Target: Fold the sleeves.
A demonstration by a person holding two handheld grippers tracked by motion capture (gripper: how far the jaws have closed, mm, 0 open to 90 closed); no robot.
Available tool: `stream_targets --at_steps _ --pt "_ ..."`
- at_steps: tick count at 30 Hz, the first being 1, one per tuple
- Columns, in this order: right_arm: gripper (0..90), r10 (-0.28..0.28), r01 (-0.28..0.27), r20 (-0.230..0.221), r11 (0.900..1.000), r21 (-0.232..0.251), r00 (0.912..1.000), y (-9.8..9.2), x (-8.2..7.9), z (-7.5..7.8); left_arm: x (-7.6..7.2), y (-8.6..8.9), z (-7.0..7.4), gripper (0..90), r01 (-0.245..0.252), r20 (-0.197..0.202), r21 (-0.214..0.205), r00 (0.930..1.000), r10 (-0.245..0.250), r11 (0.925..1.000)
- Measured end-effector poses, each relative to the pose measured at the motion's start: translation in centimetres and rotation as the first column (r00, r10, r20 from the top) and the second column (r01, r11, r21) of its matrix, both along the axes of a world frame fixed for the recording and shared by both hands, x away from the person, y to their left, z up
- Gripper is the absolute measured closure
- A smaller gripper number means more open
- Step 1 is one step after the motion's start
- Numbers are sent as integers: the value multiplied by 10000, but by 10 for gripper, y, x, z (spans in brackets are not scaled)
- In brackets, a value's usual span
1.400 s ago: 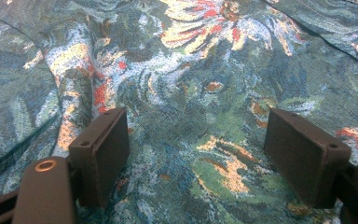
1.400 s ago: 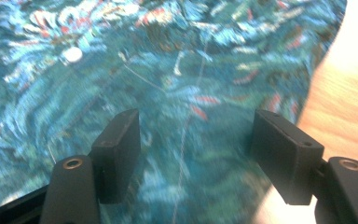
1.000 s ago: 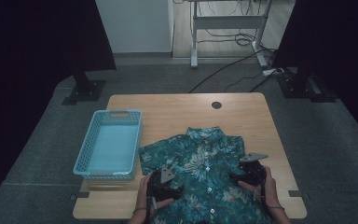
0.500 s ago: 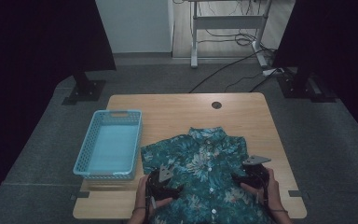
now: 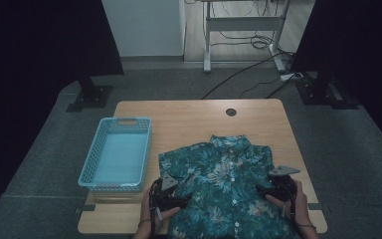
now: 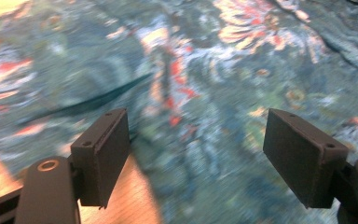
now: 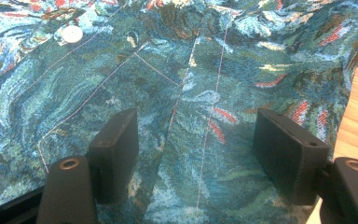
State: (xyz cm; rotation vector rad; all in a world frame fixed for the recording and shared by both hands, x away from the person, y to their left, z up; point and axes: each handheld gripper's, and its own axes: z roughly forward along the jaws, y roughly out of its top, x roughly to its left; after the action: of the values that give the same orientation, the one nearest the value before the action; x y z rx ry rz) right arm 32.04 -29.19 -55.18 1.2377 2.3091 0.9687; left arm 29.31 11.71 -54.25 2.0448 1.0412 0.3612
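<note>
Looking down from the high view, we see a short-sleeved shirt [image 5: 229,189] spread flat, front up, on the near half of the wooden counter [image 5: 189,117]. Its fabric is dark teal with a pale floral print; up close the gripper views show swirls of blue and green with red and orange flecks. The collar points to 12 o'clock, a row of small white buttons runs down the middle, and the sleeves stick out toward 9 and 3 o'clock. The hem reaches the counter's near edge at 6 o'clock.

Our left claw [image 5: 183,201] sits at the shirt's 8 o'clock side, below the left sleeve, jaws standing wide apart with cloth under them and nothing pinched; in the left gripper view [image 6: 196,158] a wedge of bare wood shows beside the left jaw where the shirt's edge runs. Our right claw [image 5: 264,190] sits at the shirt's 4 o'clock side, below the right sleeve, jaws likewise wide and gripping nothing; the right gripper view [image 7: 196,154] shows a stitched seam running between the jaws, a white button [image 7: 72,33] at 11 o'clock, and a strip of wood at the right border.

A light blue basket [image 5: 87,172] stands at 9 o'clock of the shirt, just beside the left sleeve without touching it. The far half of the counter lies bare apart from a round cable hole [image 5: 231,112] at 12 o'clock.
</note>
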Motion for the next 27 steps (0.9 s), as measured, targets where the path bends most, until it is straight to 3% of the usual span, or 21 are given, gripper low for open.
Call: stream_targets --at_steps 15,27 --pt "312 -476 484 -197 9980 415 9987 -33 -2 0 4 7 -1 223 -295 -235 -290 9993 288 9991" --pt "311 -614 613 -133 9981 -84 9980 -34 -3 1 6 10 -2 224 -433 -396 -443 9983 416 9981"
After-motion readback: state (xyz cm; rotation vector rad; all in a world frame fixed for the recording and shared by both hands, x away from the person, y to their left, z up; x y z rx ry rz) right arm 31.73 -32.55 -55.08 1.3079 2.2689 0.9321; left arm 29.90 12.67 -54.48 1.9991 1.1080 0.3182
